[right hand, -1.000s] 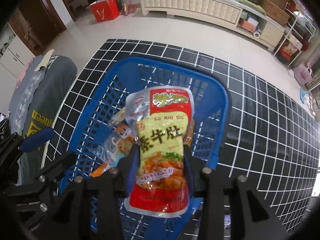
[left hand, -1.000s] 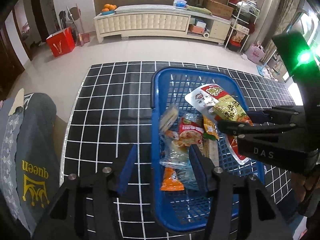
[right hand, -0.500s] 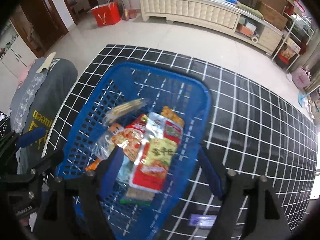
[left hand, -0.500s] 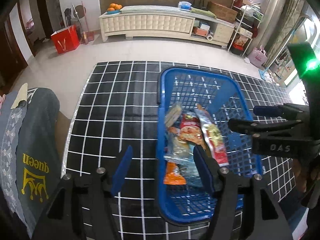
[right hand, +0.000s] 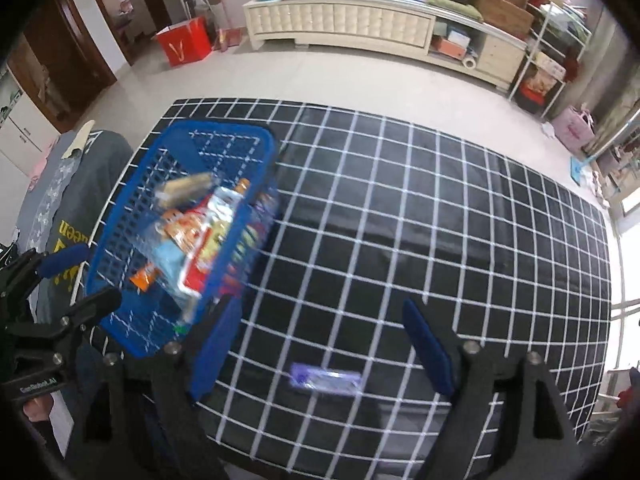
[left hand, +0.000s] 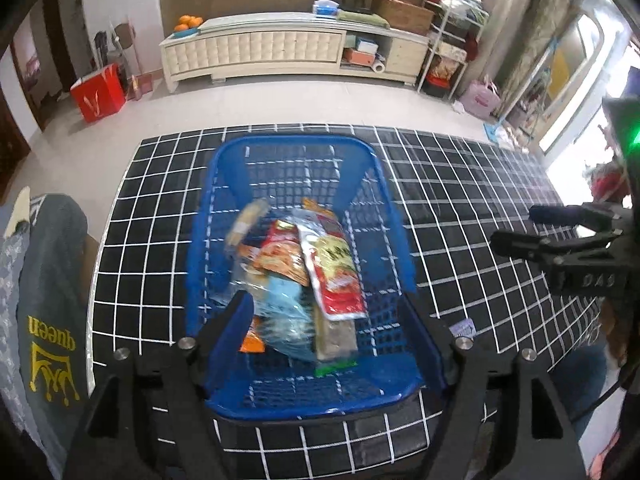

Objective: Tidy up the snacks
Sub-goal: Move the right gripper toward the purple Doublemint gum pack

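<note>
One snack looks left outside: a small purple packet [right hand: 325,378] lies flat on the black grid mat [right hand: 420,208], nearest the right gripper [right hand: 320,344], framed between its blue-padded fingers, which are spread wide and hold nothing. From the left wrist view the same purple packet shows only as a sliver beside the basket's near right corner, just past the left gripper's right finger. The left gripper [left hand: 332,320] is also spread wide and empty, its fingers standing to either side of the near end of the blue basket [left hand: 224,184] without visibly gripping the wall. Inside the basket, nearest first, are an orange packet [left hand: 251,341], a crinkly clear-and-light-blue bag [left hand: 280,304] and a pale bar-shaped pack [left hand: 335,336] with something green under its near end; on top of these lies the red and yellow pouch [left hand: 335,276], with another red-orange packet [left hand: 280,256] just beside it, and a tan wafer-like pack [left hand: 248,220] leaning toward the far left. The pile is loose and overlapping, not lined up. Beyond the basket the mat shows no other snack in either view, though blur hides fine detail. By my reading the job is nearly done: most snacks are gathered in the basket, and the purple packet is what remains, well placed for the right gripper to take.
</note>
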A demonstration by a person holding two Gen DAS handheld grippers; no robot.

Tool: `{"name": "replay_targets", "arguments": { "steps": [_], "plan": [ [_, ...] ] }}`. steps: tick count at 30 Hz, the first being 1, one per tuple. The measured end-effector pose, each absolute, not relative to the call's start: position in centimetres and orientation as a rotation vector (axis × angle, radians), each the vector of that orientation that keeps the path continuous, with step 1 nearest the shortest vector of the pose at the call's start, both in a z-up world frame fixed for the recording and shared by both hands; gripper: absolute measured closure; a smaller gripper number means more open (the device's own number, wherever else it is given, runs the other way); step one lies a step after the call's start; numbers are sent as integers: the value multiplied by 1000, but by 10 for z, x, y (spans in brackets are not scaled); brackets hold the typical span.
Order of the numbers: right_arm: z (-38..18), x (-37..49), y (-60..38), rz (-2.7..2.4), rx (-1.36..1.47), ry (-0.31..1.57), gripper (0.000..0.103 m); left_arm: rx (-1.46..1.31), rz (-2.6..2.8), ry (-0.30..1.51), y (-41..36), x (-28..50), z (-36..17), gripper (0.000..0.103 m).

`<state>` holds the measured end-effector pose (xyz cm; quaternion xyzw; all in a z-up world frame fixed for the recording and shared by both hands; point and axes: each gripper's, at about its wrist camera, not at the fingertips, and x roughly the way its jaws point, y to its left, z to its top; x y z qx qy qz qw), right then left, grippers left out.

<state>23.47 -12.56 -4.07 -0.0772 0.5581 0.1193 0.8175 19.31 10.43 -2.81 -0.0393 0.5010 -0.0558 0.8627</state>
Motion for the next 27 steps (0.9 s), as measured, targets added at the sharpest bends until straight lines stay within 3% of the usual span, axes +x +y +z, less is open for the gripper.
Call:
{"name": "replay_targets", "arguments": {
  "steps": [4,7,20,27],
  "plan": [
    [-43,218,-143,258,-230,1180,17,-47,-167,1043,71,179,-29,30],
    [-50,202,-153,250,-290,1169,17,-30,-171,1039,53,171,-33,23],
    [-85,136,-184,408,-396,1057,17,-2,-200,943,-2,109,-47,23],
    [-109,105,-191,474,-426,989,17,-66,-76,884,-6,69,-80,23]
  ]
}}
